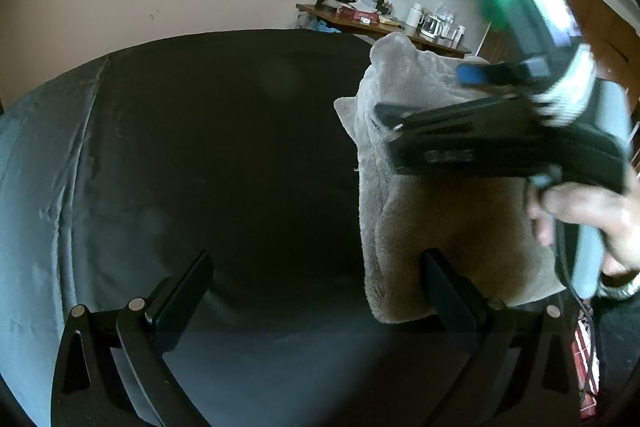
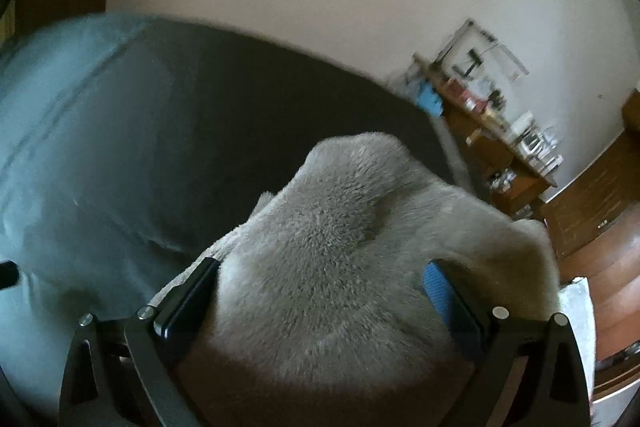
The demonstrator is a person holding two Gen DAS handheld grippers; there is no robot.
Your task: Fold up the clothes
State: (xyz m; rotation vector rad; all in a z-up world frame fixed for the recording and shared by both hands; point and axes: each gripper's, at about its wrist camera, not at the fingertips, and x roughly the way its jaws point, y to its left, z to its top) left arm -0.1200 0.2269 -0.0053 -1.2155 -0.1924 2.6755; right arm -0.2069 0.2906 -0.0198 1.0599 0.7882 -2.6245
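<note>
Looking at a grey fleece garment (image 2: pixel 340 247) bunched at the right edge of the dark bed cover (image 1: pixel 200 147), already compact, folds mostly done I'd judge. Right gripper (image 2: pixel 320 301) spread wide over it, gripping nothing. Left gripper (image 1: pixel 320 291) open, empty, just beside. Left: final tidy or set aside.

A fluffy grey garment (image 2: pixel 340 235) is lying bunched in a soft, rounded heap, resting near the dark bed's (image 1: pixel 200 131) edge.
</note>
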